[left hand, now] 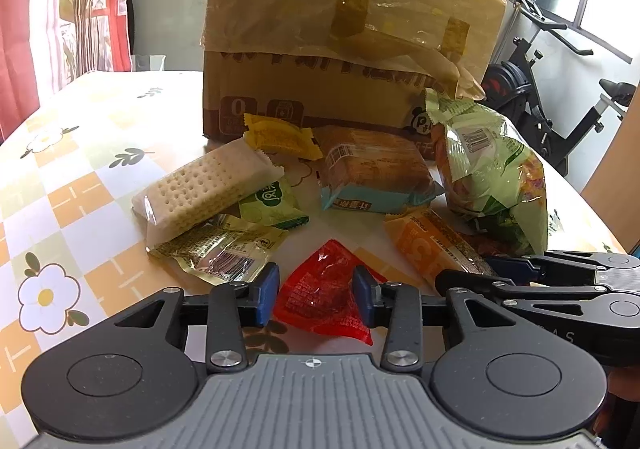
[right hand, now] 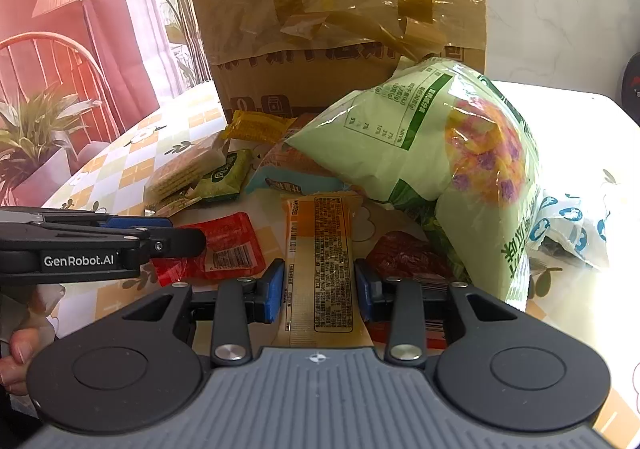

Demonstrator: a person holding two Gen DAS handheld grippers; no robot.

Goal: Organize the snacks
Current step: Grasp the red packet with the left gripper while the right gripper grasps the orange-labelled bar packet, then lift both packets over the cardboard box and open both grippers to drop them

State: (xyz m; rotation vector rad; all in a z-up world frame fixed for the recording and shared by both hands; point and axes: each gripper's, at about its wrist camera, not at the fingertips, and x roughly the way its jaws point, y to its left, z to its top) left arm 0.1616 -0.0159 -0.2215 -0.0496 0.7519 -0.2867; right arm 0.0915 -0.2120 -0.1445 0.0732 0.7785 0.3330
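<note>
At the bottom centre of the left wrist view the left gripper (left hand: 316, 295) stands partly open astride a red packet (left hand: 320, 299), its right pad seemingly on the film and its left barely short of it, while the right gripper (right hand: 319, 291) at the bottom of its own view pinches an orange bar (right hand: 322, 257) that lies on the surface (left hand: 80, 185). Both wrappers look slick, so either could slide out or crumple, and the grippers sit close enough to knock together. The left gripper's side reads "GenRobot.AI"; further back, the green bag (right hand: 432, 153) and cardboard box (left hand: 340, 29) carry print too small to read.
</note>
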